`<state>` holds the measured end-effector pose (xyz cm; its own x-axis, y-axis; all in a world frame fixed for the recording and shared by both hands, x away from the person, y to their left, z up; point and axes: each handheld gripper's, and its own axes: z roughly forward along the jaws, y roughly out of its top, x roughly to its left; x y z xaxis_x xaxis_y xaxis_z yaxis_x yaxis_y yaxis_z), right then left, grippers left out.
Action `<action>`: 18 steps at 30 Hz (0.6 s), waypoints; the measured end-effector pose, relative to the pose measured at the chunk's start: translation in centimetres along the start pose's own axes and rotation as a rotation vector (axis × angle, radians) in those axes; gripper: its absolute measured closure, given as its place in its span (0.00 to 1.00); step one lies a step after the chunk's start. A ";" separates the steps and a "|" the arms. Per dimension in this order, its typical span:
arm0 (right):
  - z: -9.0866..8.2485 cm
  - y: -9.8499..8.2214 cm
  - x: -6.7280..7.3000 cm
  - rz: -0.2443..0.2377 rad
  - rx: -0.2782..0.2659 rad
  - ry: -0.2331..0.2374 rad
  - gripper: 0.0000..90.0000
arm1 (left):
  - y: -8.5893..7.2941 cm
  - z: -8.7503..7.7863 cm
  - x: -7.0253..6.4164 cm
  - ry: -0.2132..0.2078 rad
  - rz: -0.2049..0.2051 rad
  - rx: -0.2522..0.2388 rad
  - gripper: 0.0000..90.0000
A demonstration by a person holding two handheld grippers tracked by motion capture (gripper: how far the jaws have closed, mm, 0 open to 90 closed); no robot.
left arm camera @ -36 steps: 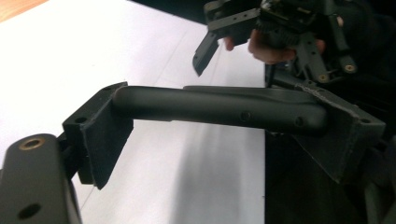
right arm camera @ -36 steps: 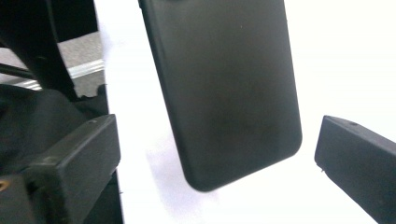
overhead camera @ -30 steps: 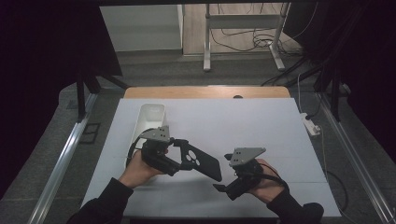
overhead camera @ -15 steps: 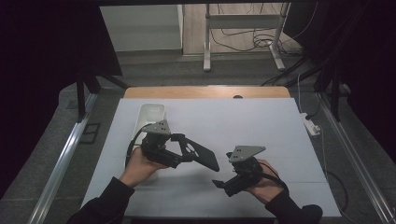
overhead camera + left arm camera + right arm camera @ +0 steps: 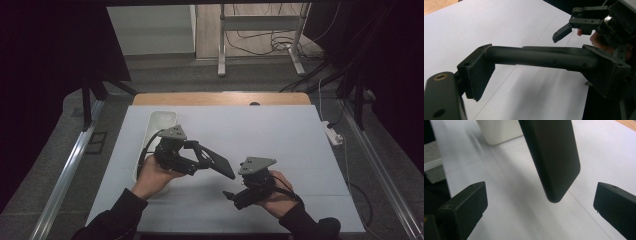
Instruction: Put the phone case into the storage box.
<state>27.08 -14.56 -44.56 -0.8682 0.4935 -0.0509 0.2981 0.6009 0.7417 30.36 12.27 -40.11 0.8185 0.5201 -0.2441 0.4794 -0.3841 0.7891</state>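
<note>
The table [image 5: 300, 135] fills the frame's middle, with a white tray [image 5: 162, 122] at its upper left. At center the left gripper [image 5: 200, 159] clamps a flat black slab [image 5: 218, 165] edgewise, above the tabletop. The right gripper [image 5: 231, 196], lower right of center, has its jaws spread wide and empty, the slab's rounded end [image 5: 554, 162] hanging between and beyond them.

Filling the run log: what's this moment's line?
left gripper: shut on black flat bar | right gripper: open, near bar | white tray: behind
</note>
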 end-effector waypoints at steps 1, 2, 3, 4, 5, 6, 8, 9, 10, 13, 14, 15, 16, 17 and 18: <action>0.1 0.0 0.0 0.005 0.001 -0.009 0.00 | 0.0 0.1 -0.1 -0.001 -0.004 0.000 0.17; 0.2 0.1 0.0 0.015 0.000 -0.009 0.00 | -0.1 0.1 -0.2 -0.001 -0.009 -0.002 0.17; 0.3 0.2 0.0 0.025 0.005 -0.009 0.00 | -0.1 0.1 -0.3 -0.002 -0.012 -0.002 0.17; 0.4 0.2 0.0 0.028 0.010 -0.014 0.00 | -0.1 0.1 -0.3 -0.002 -0.012 -0.002 0.17; 0.4 0.2 -0.1 0.029 0.013 -0.022 0.00 | -0.1 0.2 -0.4 -0.002 -0.021 -0.001 0.17; 0.5 0.2 -0.1 0.035 0.014 -0.022 0.00 | -0.1 0.3 -0.4 -0.004 -0.030 -0.003 0.17; 0.6 0.2 -0.1 0.037 0.019 -0.030 0.00 | -0.1 0.3 -0.4 -0.018 -0.044 -0.009 0.17; 0.7 0.2 -0.2 0.039 0.021 -0.032 0.00 | -0.1 0.4 -0.5 -0.025 -0.050 -0.012 0.17; 0.8 0.3 -0.2 0.040 0.027 -0.042 0.00 | -0.1 0.4 -0.5 -0.027 -0.049 -0.012 0.17; 1.0 0.3 -0.1 0.039 0.038 -0.055 0.00 | 0.0 0.4 -0.9 -0.031 -0.042 -0.012 0.17; 1.1 0.3 -0.1 0.037 0.039 -0.061 0.01 | 0.1 0.4 -1.0 -0.034 -0.041 -0.014 0.17; 1.2 0.4 0.0 0.033 0.045 -0.071 0.02 | 0.1 0.4 -1.0 -0.035 -0.041 -0.015 0.17; 1.3 0.3 0.0 0.031 0.045 -0.068 0.03 | 0.1 0.4 -1.1 -0.037 -0.038 -0.017 0.17; 1.4 0.3 0.0 0.028 0.049 -0.071 0.05 | 0.2 0.3 -1.2 -0.038 -0.038 -0.016 0.17; 1.5 0.4 0.1 0.028 0.055 -0.080 0.06 | 0.3 0.3 -1.3 -0.041 -0.036 -0.017 0.17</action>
<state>27.65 -13.33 -45.29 -0.8257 0.5576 -0.0858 0.3447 0.6190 0.7057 29.47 11.26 -39.74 0.8136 0.5010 -0.2951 0.5035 -0.3530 0.7886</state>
